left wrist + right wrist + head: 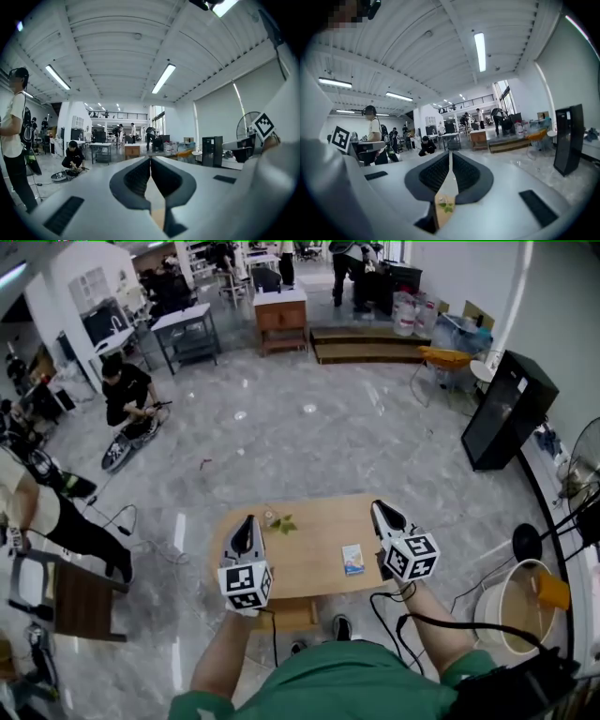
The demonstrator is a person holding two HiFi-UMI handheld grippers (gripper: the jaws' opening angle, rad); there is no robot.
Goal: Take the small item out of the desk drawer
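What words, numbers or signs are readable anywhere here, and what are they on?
Nothing reads clearly.
Small blue-and-white card on the wooden table: print too small to read.
Left marker cube and right marker cube: black-and-white square patterns, no words.
Black cabinet: pale label, too blurred to read.

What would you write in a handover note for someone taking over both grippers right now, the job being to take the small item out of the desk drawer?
Left gripper: jaws together, empty, held level above the desk.
Right gripper: jaws together, empty, also level above the desk.
Things: a small blue-and-white box lies on the desk top and a green sprig near its far edge. The drawer seems to jut out under the near edge.
Done: probably the removal, if the box is the item.
Left: check the drawer's inside, which is hidden here.
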